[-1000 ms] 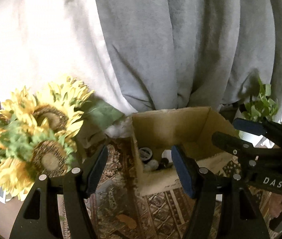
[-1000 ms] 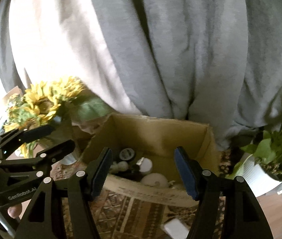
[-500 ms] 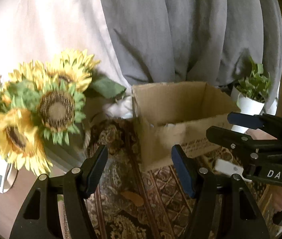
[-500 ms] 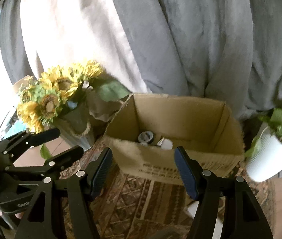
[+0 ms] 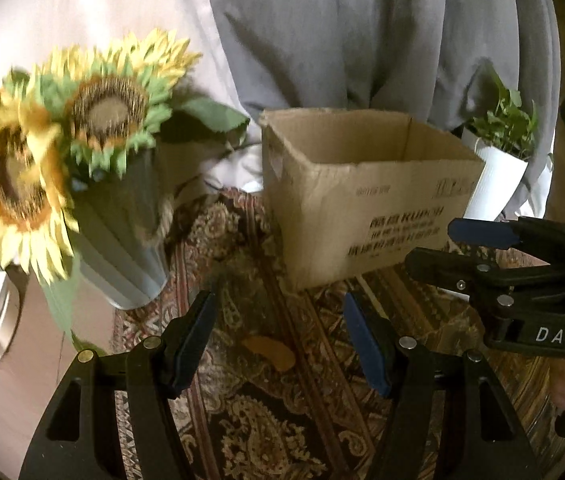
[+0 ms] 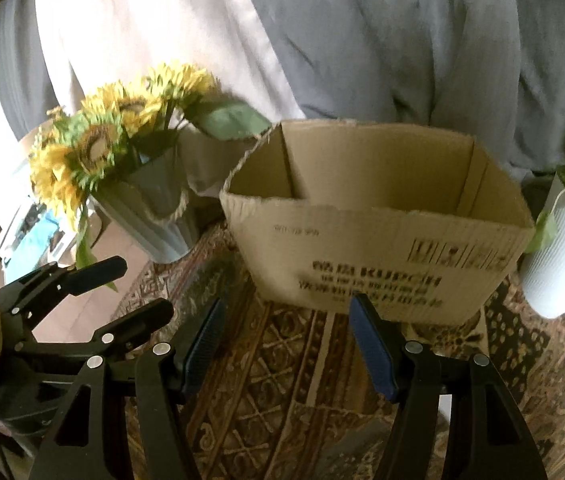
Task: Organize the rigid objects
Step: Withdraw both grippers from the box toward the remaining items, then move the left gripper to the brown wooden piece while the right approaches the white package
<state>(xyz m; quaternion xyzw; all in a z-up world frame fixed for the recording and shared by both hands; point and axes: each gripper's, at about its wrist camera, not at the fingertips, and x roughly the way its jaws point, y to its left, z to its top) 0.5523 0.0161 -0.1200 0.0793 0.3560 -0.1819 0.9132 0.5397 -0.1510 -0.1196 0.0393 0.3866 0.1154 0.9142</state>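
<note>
An open cardboard box [image 5: 366,216] [image 6: 378,256] stands on a patterned rug [image 5: 282,392] [image 6: 282,380]. From this low angle its contents are hidden behind the near wall. My left gripper [image 5: 280,336] is open and empty, low over the rug in front of the box's left corner; it also shows at the left of the right wrist view [image 6: 122,284]. My right gripper [image 6: 286,340] is open and empty, just in front of the box's near wall; it also shows at the right of the left wrist view [image 5: 438,246].
A pale ribbed vase of sunflowers [image 5: 122,232] [image 6: 150,208] stands left of the box. A white pot with a green plant [image 5: 498,176] [image 6: 558,264] stands right of it. Grey and white curtains [image 5: 322,32] hang behind. A yellow leaf [image 5: 270,352] lies on the rug.
Both grippers have dropped lower and drawn back from the box. The small items seen inside the box earlier are now hidden behind its front wall. Both grippers stayed open.
</note>
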